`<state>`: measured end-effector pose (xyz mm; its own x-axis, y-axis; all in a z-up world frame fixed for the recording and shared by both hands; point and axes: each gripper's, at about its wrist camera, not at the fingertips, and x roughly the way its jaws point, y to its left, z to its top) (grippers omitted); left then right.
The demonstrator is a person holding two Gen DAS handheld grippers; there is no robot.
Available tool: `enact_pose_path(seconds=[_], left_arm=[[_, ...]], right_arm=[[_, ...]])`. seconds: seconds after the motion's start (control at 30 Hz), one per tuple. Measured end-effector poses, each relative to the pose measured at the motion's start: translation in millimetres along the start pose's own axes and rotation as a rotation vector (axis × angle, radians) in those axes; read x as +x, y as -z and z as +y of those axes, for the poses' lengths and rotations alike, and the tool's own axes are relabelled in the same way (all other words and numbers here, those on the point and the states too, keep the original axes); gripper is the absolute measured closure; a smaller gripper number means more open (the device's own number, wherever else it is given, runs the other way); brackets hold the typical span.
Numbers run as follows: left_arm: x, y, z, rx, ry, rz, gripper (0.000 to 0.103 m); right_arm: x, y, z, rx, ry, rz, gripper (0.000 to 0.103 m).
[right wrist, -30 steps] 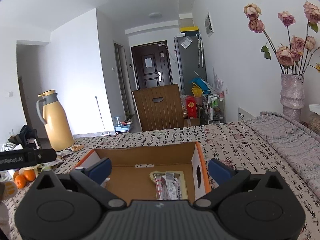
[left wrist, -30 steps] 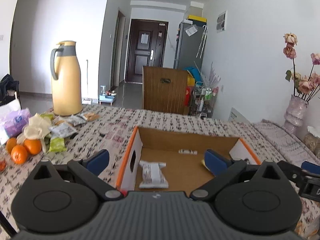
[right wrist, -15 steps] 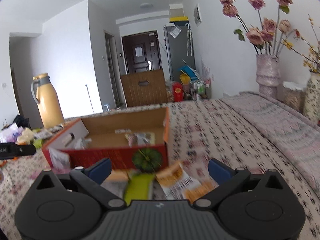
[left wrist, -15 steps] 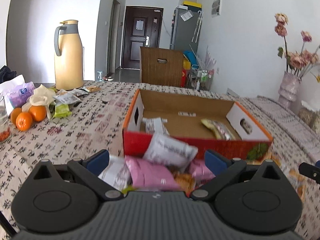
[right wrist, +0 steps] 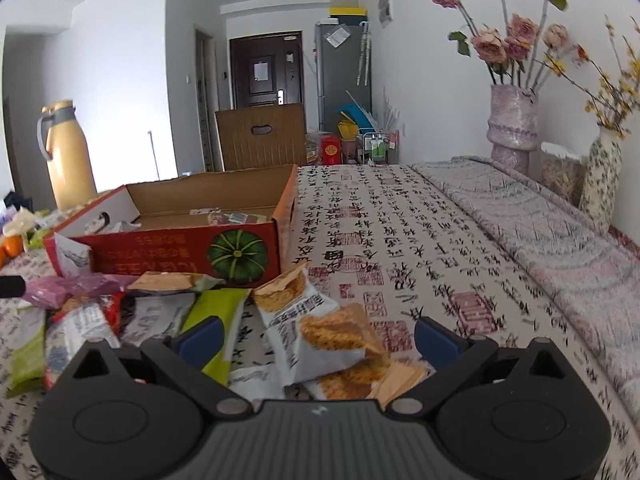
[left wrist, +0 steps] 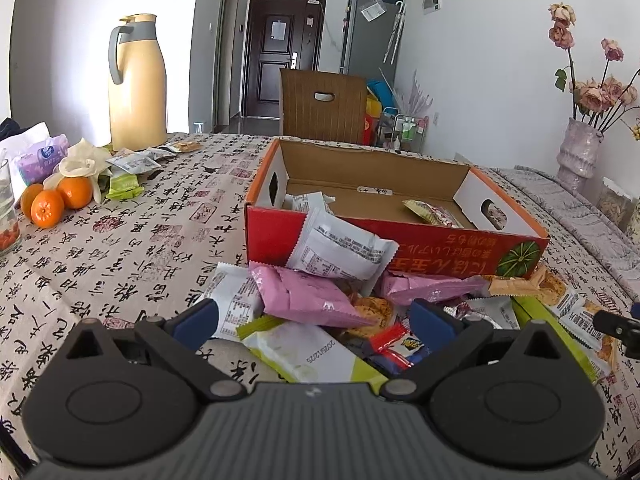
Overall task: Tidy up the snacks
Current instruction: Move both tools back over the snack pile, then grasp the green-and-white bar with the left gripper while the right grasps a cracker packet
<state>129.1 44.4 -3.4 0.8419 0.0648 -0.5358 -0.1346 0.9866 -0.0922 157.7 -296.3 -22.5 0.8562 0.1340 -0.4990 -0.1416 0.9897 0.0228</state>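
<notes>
Hovering right gripper (right wrist: 316,332), jaws wide, just closing, around white cracker packet (right wrist: 320,340) | left gripper (left wrist: 312,320) spread over pink wrapper (left wrist: 308,296) | pile before red cardboard box (right wrist: 168,252) | pinch packet centrally, lift clear of neighbours.

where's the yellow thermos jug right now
In the left wrist view the yellow thermos jug stands upright at the table's far left, behind the oranges, left of the cardboard box.

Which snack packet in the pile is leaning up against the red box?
The white packet with printed text; it rests tilted against the red box front, while the others lie flat.
</notes>
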Motion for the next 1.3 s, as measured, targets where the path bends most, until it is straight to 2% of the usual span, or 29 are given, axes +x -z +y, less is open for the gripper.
enact_pose_path(seconds=[0.1, 0.2, 0.3, 0.43, 0.7, 0.83, 1.0, 1.23, 1.3], left_arm=[[0, 1, -1, 0.0, -0.007, 0.006, 0.0], [1, 2, 0, -0.002, -0.015, 0.012, 0.0], [2, 4, -1, -0.002, -0.019, 0.023, 0.0], [7, 5, -5, 0.001, -0.028, 0.045, 0.0], [14, 8, -12, -0.001, -0.047, 0.084, 0.0], [22, 12, -19, 0.006, -0.095, 0.114, 0.0], [28, 18, -23, 0.005, -0.153, 0.139, 0.001], [24, 23, -18, 0.009, -0.153, 0.163, 0.009], [24, 26, -15, 0.013, -0.155, 0.179, 0.017]], right_arm=[[15, -2, 3, -0.062, 0.005, 0.035, 0.02], [26, -2, 3, -0.105, 0.0, 0.06, 0.025], [34, -1, 3, -0.12, -0.024, 0.086, 0.043], [30, 0, 3, -0.106, -0.041, 0.066, 0.055], [8, 1, -4, -0.021, -0.042, -0.01, 0.061], [-6, 1, -6, 0.048, -0.058, -0.063, 0.061], [-9, 4, -3, 0.065, -0.073, -0.059, 0.061], [-16, 11, 3, 0.075, -0.08, -0.049, 0.061], [-19, 12, 3, 0.077, -0.078, -0.05, 0.061]])
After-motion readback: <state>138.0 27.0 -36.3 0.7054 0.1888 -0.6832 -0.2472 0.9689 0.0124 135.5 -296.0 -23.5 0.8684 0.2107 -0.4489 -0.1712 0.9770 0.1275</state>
